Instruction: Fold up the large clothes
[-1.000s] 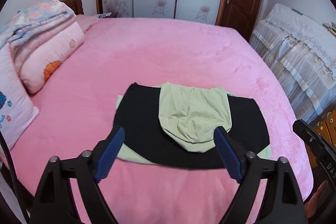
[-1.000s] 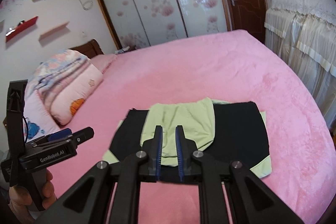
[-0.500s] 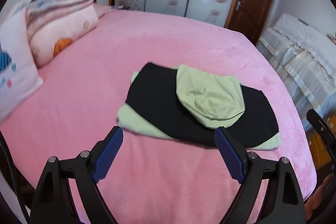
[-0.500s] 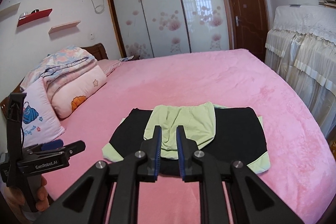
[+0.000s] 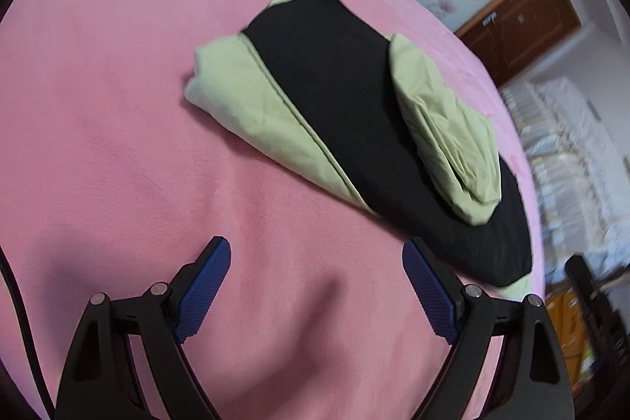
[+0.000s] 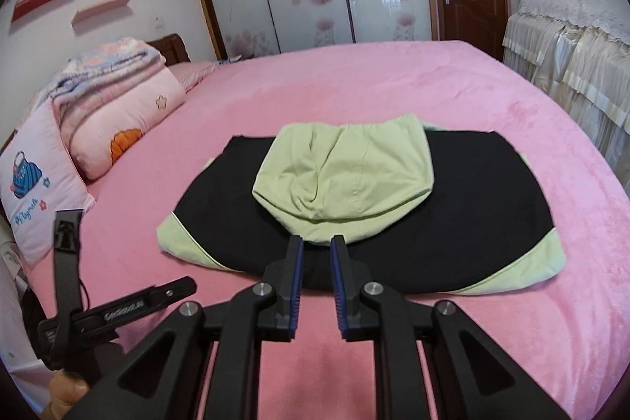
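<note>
Folded blk/green garment (image 6: 464, 191) on bed

Bare pink plush bedspread (image 6: 453, 85) lies open on every side of the folded black-and-pale-green garment (image 6: 453, 223), with the widest stretch behind it toward the wardrobe. Along the bed's left side, a rolled floral quilt (image 6: 118, 97) and a pink embroidered pillow (image 6: 35, 180) block the way. To the right, cream lace-covered furniture (image 6: 571, 46) stands beside the bed's edge.
</note>
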A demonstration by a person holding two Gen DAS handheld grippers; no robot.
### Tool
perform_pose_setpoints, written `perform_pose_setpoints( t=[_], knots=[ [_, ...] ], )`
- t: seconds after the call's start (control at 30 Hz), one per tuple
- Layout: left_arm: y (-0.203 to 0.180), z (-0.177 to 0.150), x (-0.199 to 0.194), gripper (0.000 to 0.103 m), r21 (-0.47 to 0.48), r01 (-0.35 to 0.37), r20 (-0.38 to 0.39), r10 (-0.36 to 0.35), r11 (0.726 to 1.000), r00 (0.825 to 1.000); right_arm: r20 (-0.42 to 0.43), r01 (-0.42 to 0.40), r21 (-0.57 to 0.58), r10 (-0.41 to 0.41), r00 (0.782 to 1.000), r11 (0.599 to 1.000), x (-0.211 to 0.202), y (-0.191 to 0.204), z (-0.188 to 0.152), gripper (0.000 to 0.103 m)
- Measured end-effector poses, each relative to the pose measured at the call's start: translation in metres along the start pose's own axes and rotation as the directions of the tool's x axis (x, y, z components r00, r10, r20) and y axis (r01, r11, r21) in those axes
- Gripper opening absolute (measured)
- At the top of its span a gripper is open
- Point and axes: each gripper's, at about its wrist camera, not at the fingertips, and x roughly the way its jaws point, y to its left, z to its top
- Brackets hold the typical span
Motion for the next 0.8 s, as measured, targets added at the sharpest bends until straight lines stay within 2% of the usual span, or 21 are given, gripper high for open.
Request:
perform_pose_setpoints(
  t=[0.13, 0.3, 0.5, 0.57, 0.63, 0.7, 0.73, 0.8],
  knots=[
    [0.016, 0.014, 0.023, 0.088, -0.075, 0.077, 0.047, -0.073, 0.994, 0.996, -0.027, -0.01, 0.018, 0.01, 1.0, 1.0, 0.026, 0.0, -0.001, 0.014],
    [0.022, 0.034, 0.043, 0.088, -0.111, 0.152, 0.126, -0.138, 0.982, 0.982, -0.042, -0.017, 0.022, 0.018, 0.999, 1.0, 0.049, 0.002, -0.003, 0.014],
    [0.013, 0.06, 0.062, 0.087, -0.118, 0.168, 0.182, -0.145, 0.979, 0.973, -0.051, -0.004, -0.009, 0.003, 0.999, 1.0, 0.066, 0.004, -0.004, 0.014],
    [0.009, 0.066, 0.066, 0.074, -0.125, 0.17, 0.198, -0.143, 0.978, 0.97, -0.05, 0.002, -0.01, -0.002, 0.999, 1.0, 0.07, 0.001, -0.002, 0.014],
    [0.005, 0.075, 0.073, 0.03, -0.141, 0.162, 0.198, -0.133, 0.977, 0.971, -0.039, 0.019, -0.016, -0.019, 0.999, 1.0, 0.076, -0.002, 0.002, 0.014],
    [0.007, 0.08, 0.077, 0.017, -0.17, 0.142, 0.19, -0.11, 0.975, 0.976, -0.028, 0.033, -0.02, -0.033, 0.999, 0.999, 0.08, -0.004, 0.009, 0.014],
    [0.008, 0.081, 0.078, 0.013, -0.184, 0.166, 0.203, -0.128, 0.969, 0.971, -0.021, 0.037, -0.019, -0.037, 0.999, 0.999, 0.082, -0.005, 0.013, 0.014],
    [0.007, 0.081, 0.074, 0.01, -0.174, 0.17, 0.22, -0.13, 0.97, 0.967, -0.001, 0.056, -0.028, -0.056, 0.998, 0.998, 0.087, -0.005, 0.022, 0.014]
  ],
)
